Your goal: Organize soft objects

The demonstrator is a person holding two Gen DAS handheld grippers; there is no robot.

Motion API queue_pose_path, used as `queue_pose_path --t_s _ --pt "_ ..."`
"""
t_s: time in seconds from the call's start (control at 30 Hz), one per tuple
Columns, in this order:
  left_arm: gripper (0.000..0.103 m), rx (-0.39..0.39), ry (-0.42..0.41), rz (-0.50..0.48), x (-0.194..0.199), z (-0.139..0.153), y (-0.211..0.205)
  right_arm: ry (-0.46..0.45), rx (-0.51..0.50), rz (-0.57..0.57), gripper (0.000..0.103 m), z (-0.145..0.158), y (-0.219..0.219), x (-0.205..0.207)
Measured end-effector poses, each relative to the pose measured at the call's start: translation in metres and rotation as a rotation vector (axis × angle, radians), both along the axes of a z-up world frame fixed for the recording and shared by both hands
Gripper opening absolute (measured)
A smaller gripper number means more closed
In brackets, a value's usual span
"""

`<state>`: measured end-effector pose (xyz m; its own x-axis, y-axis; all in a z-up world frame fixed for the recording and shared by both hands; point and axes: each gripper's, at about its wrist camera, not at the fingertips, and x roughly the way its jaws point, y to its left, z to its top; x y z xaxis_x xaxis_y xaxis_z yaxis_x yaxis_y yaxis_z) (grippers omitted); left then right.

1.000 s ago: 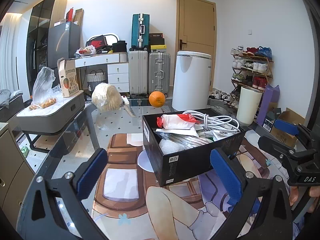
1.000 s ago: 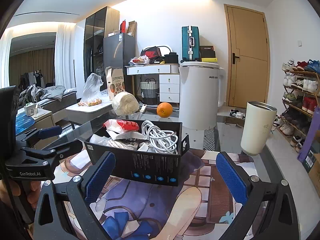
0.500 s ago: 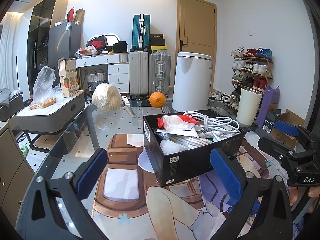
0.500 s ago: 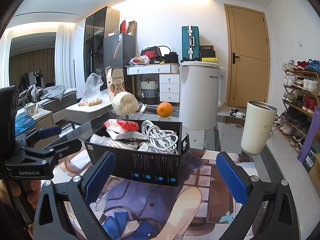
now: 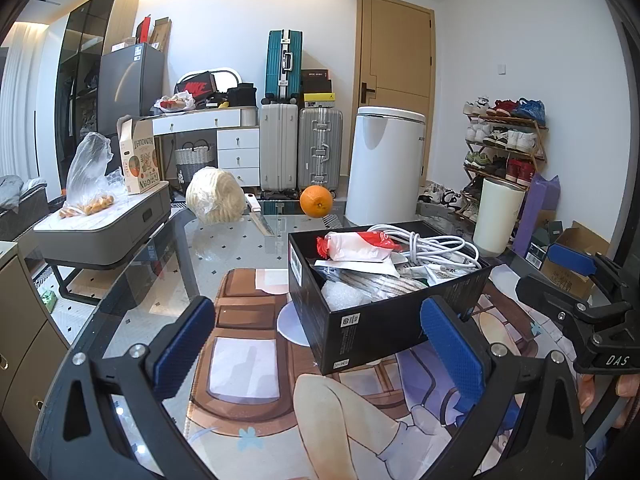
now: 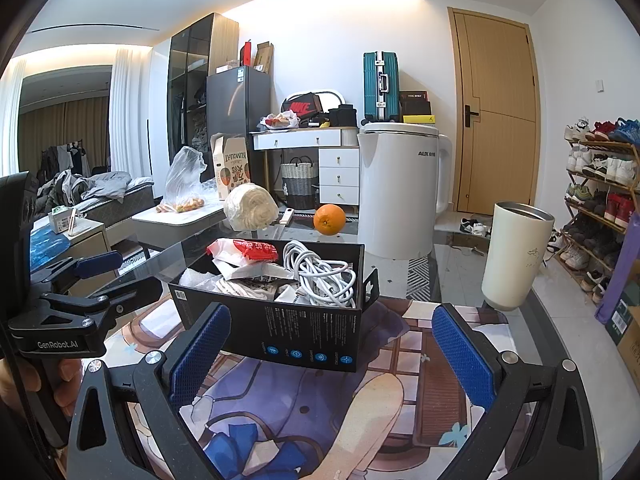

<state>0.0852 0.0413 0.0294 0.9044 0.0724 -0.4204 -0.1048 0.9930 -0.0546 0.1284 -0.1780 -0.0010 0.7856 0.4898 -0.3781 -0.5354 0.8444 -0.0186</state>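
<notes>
On the glass table (image 5: 168, 264), upon a printed mat (image 6: 304, 396), sits an open black box (image 5: 400, 320) crammed with soft clutter: a red-and-white packet (image 5: 352, 246) on top, a coiled white cable (image 6: 320, 274) to the right side, bubble wrap (image 5: 344, 294) and crinkled sachets beneath. Left gripper (image 5: 320, 344) hovers short of the box, fingers wide apart, nothing between them. Right gripper (image 6: 328, 344) likewise spread and empty, facing the box's long printed side. All contents look light and yielding; the packets are probably slick film, likely to slide or crumple under a pinch. The packet lies highest and free, so best taken across its middle. Cable is limp and tangled: grab the bundled loops together, not a single strand, or it will trail out. The box itself is light card and may shift when tugged. Orange (image 5: 316, 202), bagged noodle bundle (image 5: 216, 197) and cream tumbler (image 6: 516, 254) stand well apart behind.
</notes>
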Motion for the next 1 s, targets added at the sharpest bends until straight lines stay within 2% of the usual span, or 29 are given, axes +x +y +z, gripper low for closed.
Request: queue_pose_path --t_s 1.0 --pt "0.103 -0.004 0.001 0.006 -0.0002 0.0001 0.0017 0.001 -0.001 0.001 0.102 0.0001 -0.0002 -0.0009"
